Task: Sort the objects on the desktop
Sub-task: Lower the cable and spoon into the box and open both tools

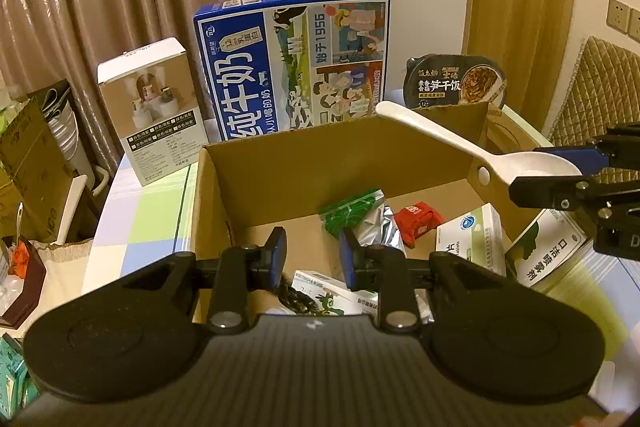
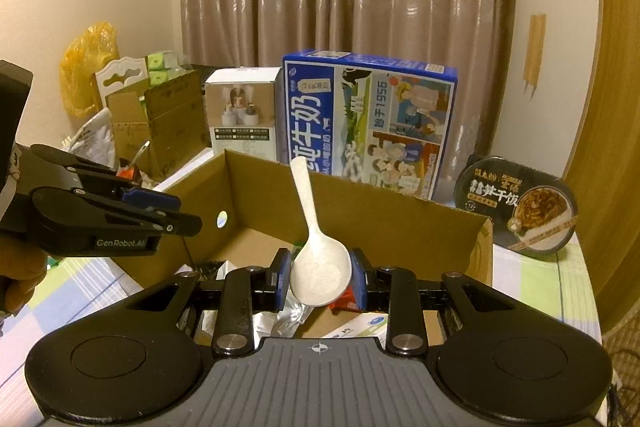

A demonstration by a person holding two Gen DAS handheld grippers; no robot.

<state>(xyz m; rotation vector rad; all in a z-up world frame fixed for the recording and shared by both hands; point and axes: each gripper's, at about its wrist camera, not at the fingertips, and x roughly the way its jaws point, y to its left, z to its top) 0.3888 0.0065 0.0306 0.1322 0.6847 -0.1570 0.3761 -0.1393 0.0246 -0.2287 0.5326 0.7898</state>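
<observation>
From the left wrist, the left gripper point(image 1: 312, 253) hangs over the near edge of the open cardboard box point(image 1: 280, 163), its blue-padded fingers apart with nothing between them. Inside the box lie a green-and-silver foil pouch point(image 1: 360, 217), a red packet point(image 1: 418, 221) and a white medicine carton point(image 1: 472, 235). The white spoon point(image 1: 460, 143) is above the box's right wall, its bowl pinched by the right gripper point(image 1: 560, 167), handle pointing toward the box's far wall. Behind the box stand a blue milk carton point(image 1: 296, 67) and a black instant-rice bowl point(image 1: 456, 81).

From the right wrist, the right gripper point(image 2: 320, 277) is clamped on the white spoon point(image 2: 320, 267) (bowl between the pads, handle raised) above the cardboard box point(image 2: 360, 203). The left gripper point(image 2: 160, 211) hovers by the box's left wall, its fingers seen side-on.
</observation>
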